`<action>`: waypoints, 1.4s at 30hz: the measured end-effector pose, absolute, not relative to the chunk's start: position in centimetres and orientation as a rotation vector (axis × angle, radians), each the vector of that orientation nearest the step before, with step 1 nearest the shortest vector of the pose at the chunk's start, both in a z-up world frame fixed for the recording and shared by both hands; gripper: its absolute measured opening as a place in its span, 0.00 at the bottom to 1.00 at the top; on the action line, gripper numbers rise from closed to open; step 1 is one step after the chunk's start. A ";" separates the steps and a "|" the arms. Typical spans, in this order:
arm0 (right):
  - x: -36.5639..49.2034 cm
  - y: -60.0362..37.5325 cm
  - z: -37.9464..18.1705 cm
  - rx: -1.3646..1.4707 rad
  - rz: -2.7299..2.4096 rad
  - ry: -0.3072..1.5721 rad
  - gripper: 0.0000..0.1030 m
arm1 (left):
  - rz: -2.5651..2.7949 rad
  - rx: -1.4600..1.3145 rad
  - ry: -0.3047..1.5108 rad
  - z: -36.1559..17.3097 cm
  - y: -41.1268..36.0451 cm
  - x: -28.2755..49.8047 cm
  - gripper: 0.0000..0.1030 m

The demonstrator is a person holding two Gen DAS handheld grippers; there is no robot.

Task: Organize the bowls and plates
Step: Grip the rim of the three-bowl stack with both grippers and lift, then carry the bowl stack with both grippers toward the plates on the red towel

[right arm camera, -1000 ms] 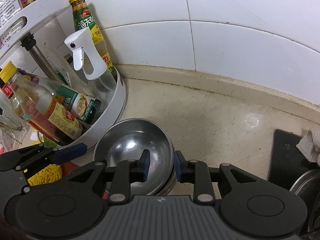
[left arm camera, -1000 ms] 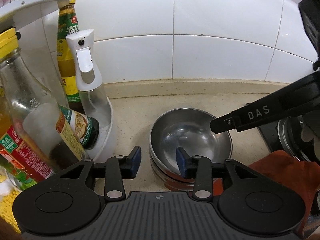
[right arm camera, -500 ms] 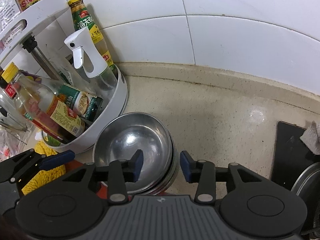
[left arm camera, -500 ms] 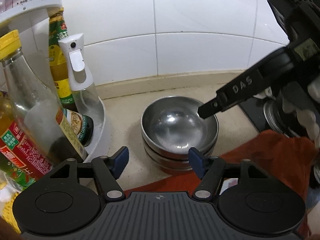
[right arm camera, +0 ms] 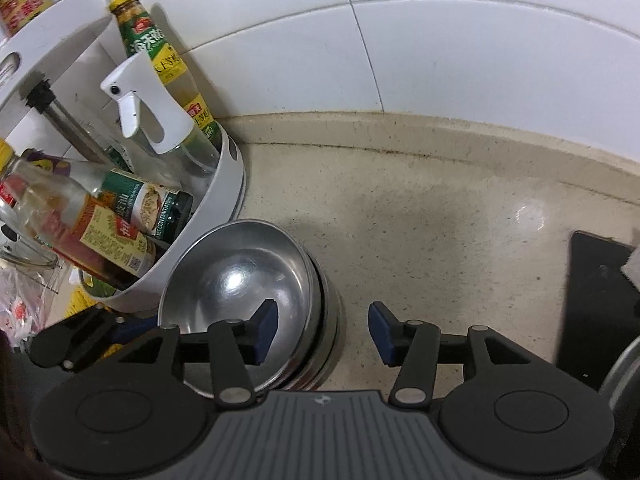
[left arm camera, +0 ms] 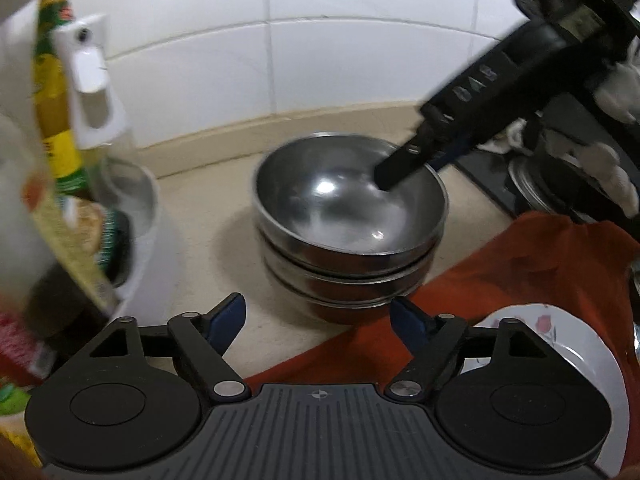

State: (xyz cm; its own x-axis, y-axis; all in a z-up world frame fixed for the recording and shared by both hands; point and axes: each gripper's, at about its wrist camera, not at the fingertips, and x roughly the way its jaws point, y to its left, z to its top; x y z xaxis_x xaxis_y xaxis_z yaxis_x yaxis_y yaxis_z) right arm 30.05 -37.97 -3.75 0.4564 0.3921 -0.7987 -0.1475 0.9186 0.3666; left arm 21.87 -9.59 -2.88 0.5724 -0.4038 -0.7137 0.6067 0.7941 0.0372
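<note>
Straddling the far rim of the stack of shiny steel bowls (right arm camera: 256,300), centre of the frame, the right gripper (right arm camera: 322,332) has one finger inside, one outside; jaws just opening, half-wide, gripping nothing. Left gripper (left arm camera: 318,322) sits just short of the stack's near side, jaws just widening, empty. Roughly three or four bowls nested. One white floral plate (left arm camera: 560,344) lower right, on a red cloth (left arm camera: 520,272).
</note>
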 end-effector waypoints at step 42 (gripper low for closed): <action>38.8 -40.8 -8.4 0.358 0.472 1.002 0.60 | -0.686 0.442 0.532 -8.5 -17.9 28.0 1.00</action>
